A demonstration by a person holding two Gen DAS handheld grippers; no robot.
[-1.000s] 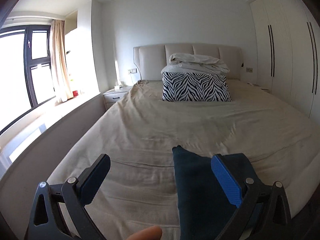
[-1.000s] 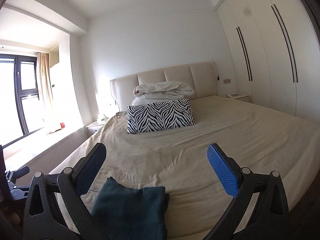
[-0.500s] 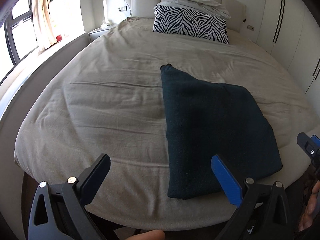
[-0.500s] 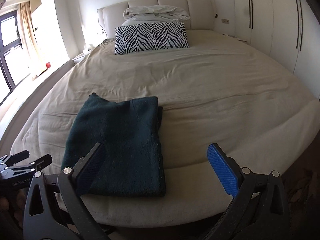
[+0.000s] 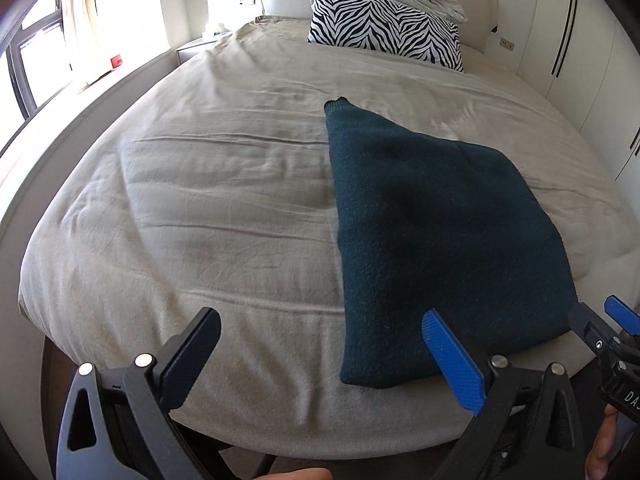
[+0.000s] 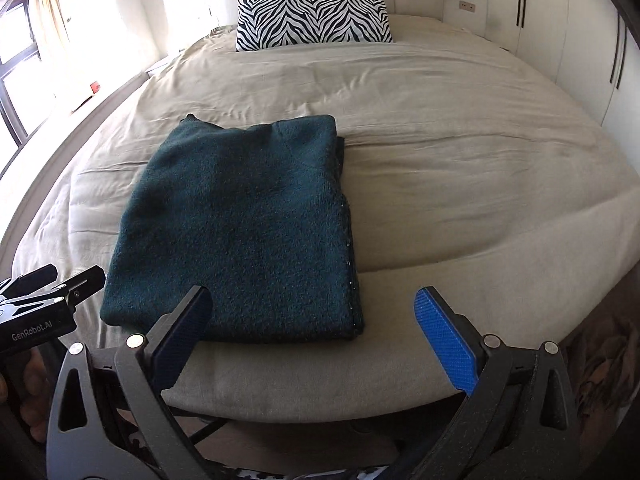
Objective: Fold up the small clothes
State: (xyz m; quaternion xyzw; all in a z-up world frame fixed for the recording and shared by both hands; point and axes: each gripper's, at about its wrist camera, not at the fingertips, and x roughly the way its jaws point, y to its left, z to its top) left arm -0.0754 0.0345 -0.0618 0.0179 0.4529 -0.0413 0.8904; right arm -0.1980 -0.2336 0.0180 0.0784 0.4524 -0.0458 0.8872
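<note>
A dark teal knitted garment lies folded in a flat rectangle on the beige bed near its foot edge; it also shows in the right wrist view. My left gripper is open and empty, held just off the foot edge, with its right finger over the garment's near left corner. My right gripper is open and empty, above the garment's near right edge. Each gripper shows at the edge of the other's view.
The beige bedspread covers a wide bed. A zebra-striped pillow with a folded white duvet on top sits at the headboard. White wardrobes stand on the right, a window and sill on the left.
Both grippers have tilted down and risen, so the views went from looking across the room to looking down on the bed and the whole folded garment. Both stayed open.
</note>
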